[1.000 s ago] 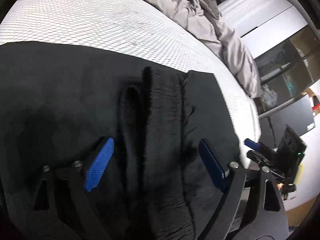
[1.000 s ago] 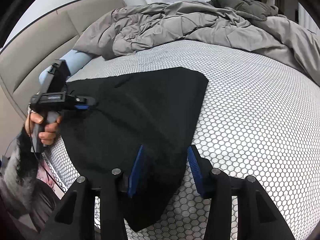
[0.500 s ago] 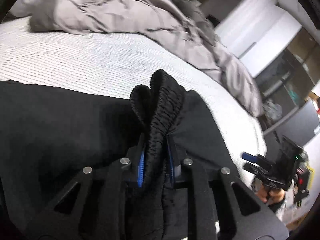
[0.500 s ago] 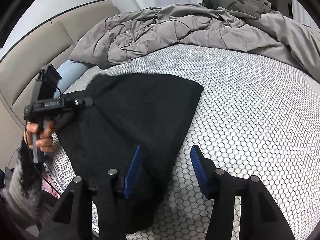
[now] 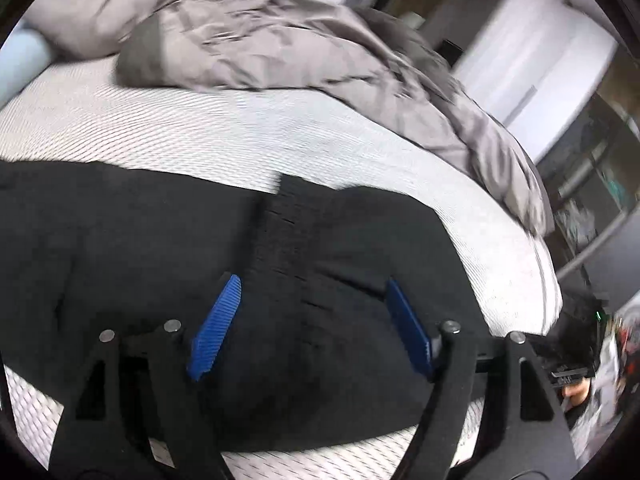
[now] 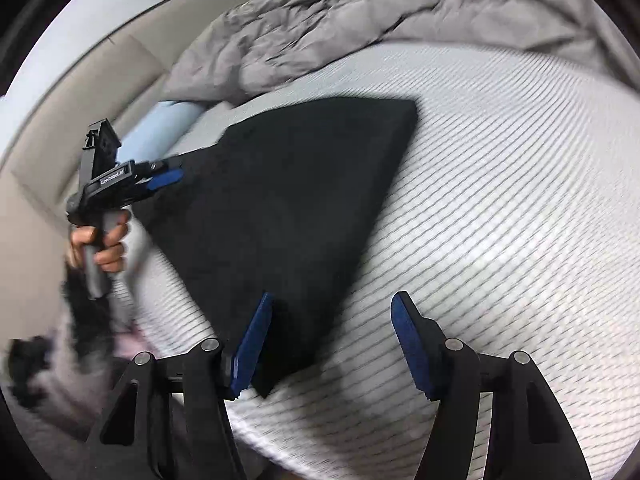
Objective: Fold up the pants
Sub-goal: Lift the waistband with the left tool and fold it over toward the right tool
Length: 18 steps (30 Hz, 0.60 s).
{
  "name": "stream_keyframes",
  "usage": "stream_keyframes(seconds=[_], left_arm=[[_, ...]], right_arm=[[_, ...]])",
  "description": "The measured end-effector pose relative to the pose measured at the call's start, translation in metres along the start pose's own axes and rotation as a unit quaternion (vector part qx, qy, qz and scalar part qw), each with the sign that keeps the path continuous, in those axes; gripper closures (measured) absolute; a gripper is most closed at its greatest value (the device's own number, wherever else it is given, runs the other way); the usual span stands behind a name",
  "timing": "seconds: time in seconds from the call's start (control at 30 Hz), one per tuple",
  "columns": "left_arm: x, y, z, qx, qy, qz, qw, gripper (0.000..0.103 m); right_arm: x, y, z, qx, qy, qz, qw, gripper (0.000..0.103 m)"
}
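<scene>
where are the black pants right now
The black pants lie flat on the white mattress, below the grey duvet in both wrist views.

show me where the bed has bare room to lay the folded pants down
Free: the wide strip of white mattress between the black pants and the grey duvet. Crowded: the headboard side, with the duvet, the blue pillow and the left gripper.

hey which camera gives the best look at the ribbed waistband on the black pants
The left wrist view. The ribbed waistband runs up the middle of the black pants, straight ahead of the left hand-held gripper, whose jaws are opening with nothing pinched. The right wrist view shows the pants only as a flat dark shape; no ribbing can be made out.
</scene>
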<state>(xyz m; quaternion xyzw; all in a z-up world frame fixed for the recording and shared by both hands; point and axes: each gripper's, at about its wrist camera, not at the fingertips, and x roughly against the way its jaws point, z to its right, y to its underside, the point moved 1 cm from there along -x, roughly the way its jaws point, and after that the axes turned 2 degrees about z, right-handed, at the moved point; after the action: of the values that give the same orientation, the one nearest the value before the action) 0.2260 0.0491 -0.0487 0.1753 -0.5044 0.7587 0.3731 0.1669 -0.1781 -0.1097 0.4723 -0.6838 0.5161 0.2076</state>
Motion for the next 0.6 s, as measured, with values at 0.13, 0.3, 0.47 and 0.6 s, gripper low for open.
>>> stream_keyframes(seconds=[0.13, 0.3, 0.47, 0.6], left_arm=[[0.0, 0.02, 0.055, -0.046, 0.016, -0.012, 0.9987, 0.031], [-0.012, 0.041, 0.114, -0.088, 0.031, -0.027, 0.9952, 0.031], [-0.039, 0.097, 0.189, -0.177, 0.064, -0.056, 0.9806, 0.031], [-0.079, 0.137, 0.219, -0.237, 0.013, -0.105, 0.9657, 0.031]], right_arm=[[-0.014, 0.013, 0.001, -0.045, -0.033, -0.017, 0.998, 0.078], [-0.017, 0.04, -0.01, -0.011, -0.018, -0.036, 0.999, 0.091], [0.009, 0.034, -0.003, -0.007, -0.027, 0.002, 1.0, 0.048], [0.021, 0.015, 0.017, -0.072, -0.052, 0.057, 0.994, 0.04]])
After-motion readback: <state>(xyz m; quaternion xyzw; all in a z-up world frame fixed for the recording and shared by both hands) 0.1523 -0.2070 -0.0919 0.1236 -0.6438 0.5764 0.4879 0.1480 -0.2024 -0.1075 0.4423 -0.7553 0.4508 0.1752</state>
